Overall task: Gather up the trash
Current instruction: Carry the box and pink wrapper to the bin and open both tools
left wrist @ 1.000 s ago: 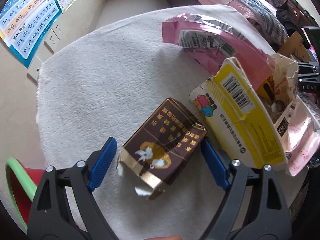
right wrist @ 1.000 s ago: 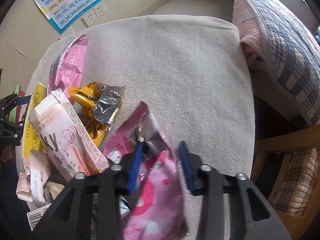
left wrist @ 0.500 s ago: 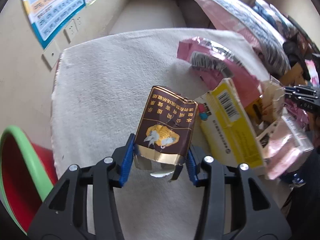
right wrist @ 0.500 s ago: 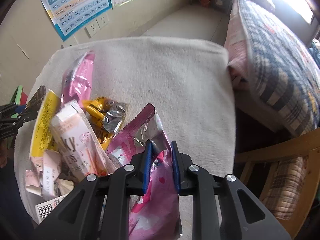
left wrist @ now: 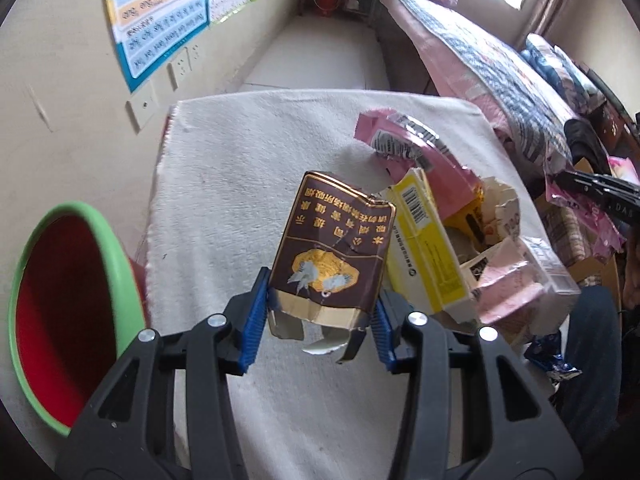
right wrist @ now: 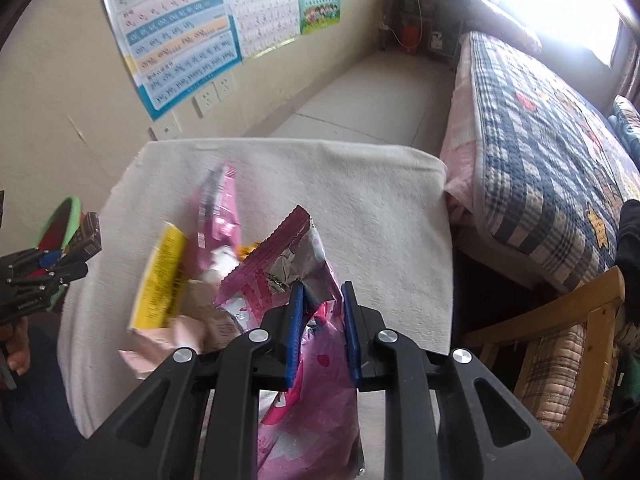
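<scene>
I am holding my left gripper [left wrist: 318,326] angled steeply downward, its blue pads pressing a brown cigarette pack [left wrist: 334,246] between them, while my right gripper [right wrist: 322,330], likewise tilted down, is pinching a pink foil wrapper [right wrist: 296,264] tightly.

White-clothed table [left wrist: 248,168], wrappers [left wrist: 420,152], perhaps cartons [left wrist: 428,248]

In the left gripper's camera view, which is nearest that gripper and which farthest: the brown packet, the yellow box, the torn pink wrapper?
1. Brown packet: clamped in the left gripper.
2. Yellow box: just right of it, on the white cloth.
3. Pink wrapper: farther back, to the right.
</scene>
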Available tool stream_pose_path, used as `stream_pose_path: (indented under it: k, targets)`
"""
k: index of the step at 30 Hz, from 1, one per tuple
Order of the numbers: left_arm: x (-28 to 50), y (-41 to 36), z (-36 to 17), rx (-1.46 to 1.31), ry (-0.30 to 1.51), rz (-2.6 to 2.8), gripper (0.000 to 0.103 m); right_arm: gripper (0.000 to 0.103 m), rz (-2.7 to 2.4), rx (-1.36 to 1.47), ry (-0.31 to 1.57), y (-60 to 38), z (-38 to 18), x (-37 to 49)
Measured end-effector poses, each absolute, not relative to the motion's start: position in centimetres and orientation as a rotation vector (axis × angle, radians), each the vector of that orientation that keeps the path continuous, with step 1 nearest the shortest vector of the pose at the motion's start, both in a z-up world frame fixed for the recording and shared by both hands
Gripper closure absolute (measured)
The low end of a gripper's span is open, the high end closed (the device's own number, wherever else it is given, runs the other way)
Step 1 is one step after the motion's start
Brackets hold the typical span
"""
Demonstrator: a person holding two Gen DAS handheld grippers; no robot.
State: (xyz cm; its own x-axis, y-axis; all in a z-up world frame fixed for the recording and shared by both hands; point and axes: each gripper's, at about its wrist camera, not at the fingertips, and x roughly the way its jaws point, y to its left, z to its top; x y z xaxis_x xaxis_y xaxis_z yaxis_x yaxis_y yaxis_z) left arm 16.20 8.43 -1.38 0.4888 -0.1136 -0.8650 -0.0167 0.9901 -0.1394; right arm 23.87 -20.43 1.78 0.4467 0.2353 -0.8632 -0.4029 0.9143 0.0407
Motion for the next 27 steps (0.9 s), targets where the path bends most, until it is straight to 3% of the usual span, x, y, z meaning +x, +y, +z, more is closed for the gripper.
stream_pose_path:
  k: [12,27]
  targets:
    - [11.5,11.1,2.1,-0.176,0.990,0.044,0.059,0.085,0.532,-0.177,0.980,-12.8,4.0,20.3]
    - [6.2,21.4,4.1,-0.260,0.943,0.234,0.059,0.085,0.750,-0.228,0.941,0.9,5.5,18.1]
